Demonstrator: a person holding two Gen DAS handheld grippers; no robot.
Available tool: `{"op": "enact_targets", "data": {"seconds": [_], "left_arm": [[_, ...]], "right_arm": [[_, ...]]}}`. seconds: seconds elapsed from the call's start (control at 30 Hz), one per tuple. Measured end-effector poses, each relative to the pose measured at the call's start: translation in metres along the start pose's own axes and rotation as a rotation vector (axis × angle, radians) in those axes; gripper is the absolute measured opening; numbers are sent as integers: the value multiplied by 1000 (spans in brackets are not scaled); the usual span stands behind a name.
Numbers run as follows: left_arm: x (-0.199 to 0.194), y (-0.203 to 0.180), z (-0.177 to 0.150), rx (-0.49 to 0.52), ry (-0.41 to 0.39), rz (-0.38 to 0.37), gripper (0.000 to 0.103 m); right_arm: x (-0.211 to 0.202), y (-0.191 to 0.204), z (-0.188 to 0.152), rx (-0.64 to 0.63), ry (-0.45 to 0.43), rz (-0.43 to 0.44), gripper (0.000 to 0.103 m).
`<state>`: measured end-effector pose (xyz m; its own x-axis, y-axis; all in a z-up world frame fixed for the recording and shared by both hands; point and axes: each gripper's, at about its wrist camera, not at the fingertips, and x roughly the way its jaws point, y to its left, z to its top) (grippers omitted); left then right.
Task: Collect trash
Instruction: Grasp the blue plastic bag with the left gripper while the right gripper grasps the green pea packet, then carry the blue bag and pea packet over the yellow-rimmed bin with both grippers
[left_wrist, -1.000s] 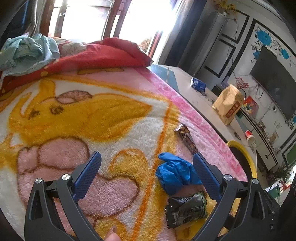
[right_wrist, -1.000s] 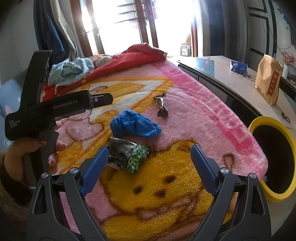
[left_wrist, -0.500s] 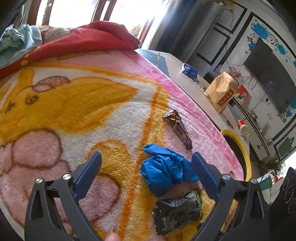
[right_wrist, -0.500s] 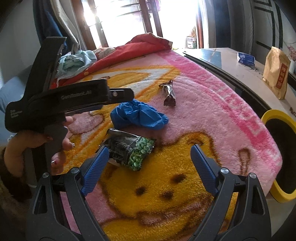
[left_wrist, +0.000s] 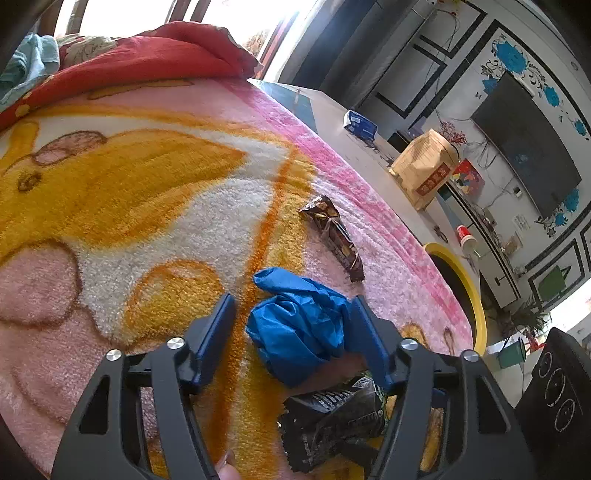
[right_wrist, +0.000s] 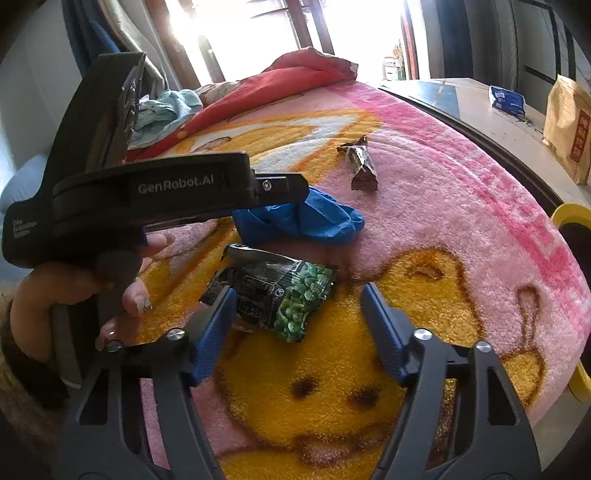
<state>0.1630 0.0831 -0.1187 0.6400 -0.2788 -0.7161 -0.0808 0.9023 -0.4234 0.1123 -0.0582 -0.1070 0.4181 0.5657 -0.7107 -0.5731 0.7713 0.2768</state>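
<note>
Fleecy pink-and-yellow blanket (left_wrist: 155, 177) covers the bed I'm working over, red quilt (left_wrist: 155, 62) bunched at its far end. My left gripper (left_wrist: 291, 330) has its jaws partly closed around the crumpled blue glove (left_wrist: 299, 328); right pad touches it, left pad sits just beside it, so no firm grip. A brown candy wrapper (left_wrist: 332, 234) lies beyond the glove. Dark pea-snack bag (right_wrist: 273, 295) sits just in front of my right gripper (right_wrist: 299, 325), jaws wide, left fingertip overlapping the bag's edge, nothing held. From the right wrist view, the left gripper body blocks part of the glove. Further right: yellow-rimmed bin (left_wrist: 467, 280) beside the bed, brown paper bag (left_wrist: 423, 168) and blue packet (left_wrist: 360, 123) on the table (left_wrist: 332, 110).
</note>
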Motion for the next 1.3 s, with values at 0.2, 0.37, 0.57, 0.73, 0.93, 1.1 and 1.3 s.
{"op": "enact_targets", "data": {"seconds": [0.2, 0.37, 0.57, 0.73, 0.93, 1.1, 1.3], "left_arm": [[2, -2, -2, 0, 10, -18, 45], [0, -4, -8, -5, 12, -34, 31], [-2, -7, -10, -1, 8, -46, 22], [-9, -10, -14, 10, -5, -44, 20], [-22, -11, -12, 5, -41, -48, 19], [-35, -12, -9, 7, -72, -51, 19], [-53, -16, -6, 13, -109, -56, 19]], "right_arm": [[-1, 0, -1, -2, 5, 12, 39], [-2, 4, -4, -16, 7, 22, 26], [-4, 8, -4, -26, 13, 28, 20], [-7, 10, -5, -36, 14, 36, 17], [-11, 13, -5, -52, 12, 32, 16], [-17, 12, -4, -59, 0, 27, 16], [-24, 4, -4, -45, -9, 13, 16]]}}
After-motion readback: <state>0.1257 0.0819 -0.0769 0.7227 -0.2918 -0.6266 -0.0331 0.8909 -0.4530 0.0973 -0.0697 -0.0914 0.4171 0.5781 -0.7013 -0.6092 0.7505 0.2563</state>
